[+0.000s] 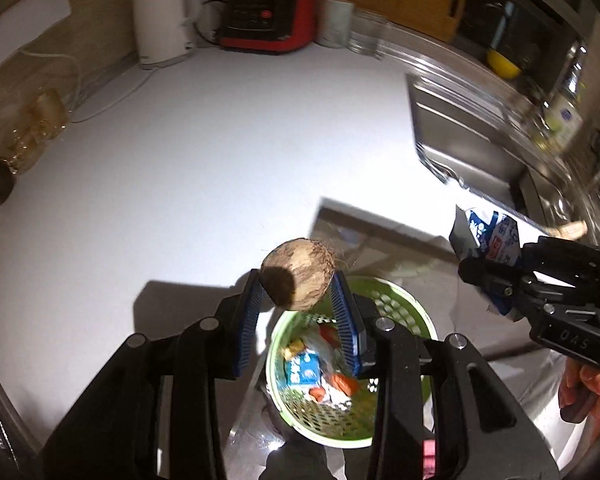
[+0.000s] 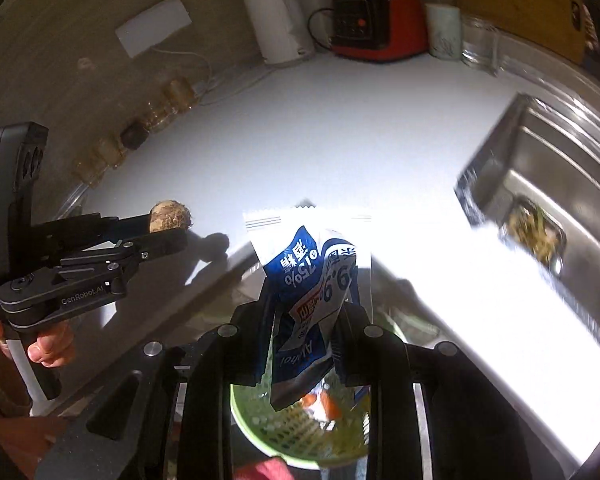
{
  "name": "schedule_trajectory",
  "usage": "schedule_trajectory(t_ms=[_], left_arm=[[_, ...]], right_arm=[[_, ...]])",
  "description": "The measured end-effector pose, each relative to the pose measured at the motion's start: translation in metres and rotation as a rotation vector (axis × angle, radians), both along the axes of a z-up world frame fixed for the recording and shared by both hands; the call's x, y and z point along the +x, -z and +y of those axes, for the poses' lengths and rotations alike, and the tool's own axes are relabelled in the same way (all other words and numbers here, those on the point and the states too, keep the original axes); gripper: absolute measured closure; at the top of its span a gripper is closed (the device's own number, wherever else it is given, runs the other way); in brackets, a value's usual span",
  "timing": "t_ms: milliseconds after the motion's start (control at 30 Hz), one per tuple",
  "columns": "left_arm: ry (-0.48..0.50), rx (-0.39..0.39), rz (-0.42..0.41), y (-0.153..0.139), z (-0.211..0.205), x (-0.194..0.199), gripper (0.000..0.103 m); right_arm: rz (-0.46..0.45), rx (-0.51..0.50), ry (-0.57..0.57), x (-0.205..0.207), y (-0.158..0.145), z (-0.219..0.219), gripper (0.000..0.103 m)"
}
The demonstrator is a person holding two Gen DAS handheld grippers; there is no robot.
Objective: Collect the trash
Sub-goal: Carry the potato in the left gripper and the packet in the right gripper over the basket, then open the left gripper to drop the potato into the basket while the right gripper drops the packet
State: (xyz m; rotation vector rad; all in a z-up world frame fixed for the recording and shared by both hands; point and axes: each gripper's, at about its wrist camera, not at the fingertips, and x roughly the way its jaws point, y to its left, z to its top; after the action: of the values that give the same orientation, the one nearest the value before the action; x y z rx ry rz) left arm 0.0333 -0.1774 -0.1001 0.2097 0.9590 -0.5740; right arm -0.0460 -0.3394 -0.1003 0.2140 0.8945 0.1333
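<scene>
From the left wrist, the left gripper [image 1: 296, 300] clamps a round brown fibrous root [image 1: 298, 279] above the green perforated plastic basket [image 1: 400, 300], which holds wrappers. From the right wrist, the right gripper [image 2: 304, 320] pinches a crumpled blue-and-white wipe packet [image 2: 312, 280] over that basket [image 2: 260, 428], probably floor-level.

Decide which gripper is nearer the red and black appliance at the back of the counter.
Hard to separate; neither is close. Left gripper, holding the brown root vegetable, and right gripper, clamping the blue-white wipe packet, both hang over the green basket, far from the red and black appliance.
</scene>
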Motion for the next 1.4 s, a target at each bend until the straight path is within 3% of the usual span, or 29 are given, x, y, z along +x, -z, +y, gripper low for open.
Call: schedule_trajectory(t_ms=[400, 700, 767, 833, 933, 1100, 1400], left_arm=[[0.1, 0.067, 0.087, 0.054, -0.02, -0.034, 0.068], [0.166, 0.117, 0.283, 0.123, -0.043, -0.029, 0.068], [0.173, 0.111, 0.282, 0.123, -0.044, -0.03, 0.066], [0.177, 0.116, 0.25, 0.117, -0.046, -0.031, 0.05], [0.188, 0.118, 0.194, 0.106, -0.051, -0.035, 0.039], [0.177, 0.143, 0.129, 0.091, -0.047, -0.036, 0.032], [0.07, 0.119, 0.064, 0.058, -0.021, -0.025, 0.019]], right_arm=[[0.061, 0.02, 0.016, -0.03, 0.02, 0.004, 0.077], [0.099, 0.024, 0.017, -0.029, 0.032, -0.002, 0.077], [0.105, 0.022, 0.019, -0.029, 0.034, -0.004, 0.077], [0.111, 0.025, 0.021, -0.028, 0.036, -0.006, 0.077], [0.112, 0.026, 0.025, -0.029, 0.036, -0.009, 0.077], [0.108, 0.018, 0.023, -0.029, 0.034, -0.008, 0.077], [0.123, -0.022, -0.015, -0.033, 0.044, 0.007, 0.076]])
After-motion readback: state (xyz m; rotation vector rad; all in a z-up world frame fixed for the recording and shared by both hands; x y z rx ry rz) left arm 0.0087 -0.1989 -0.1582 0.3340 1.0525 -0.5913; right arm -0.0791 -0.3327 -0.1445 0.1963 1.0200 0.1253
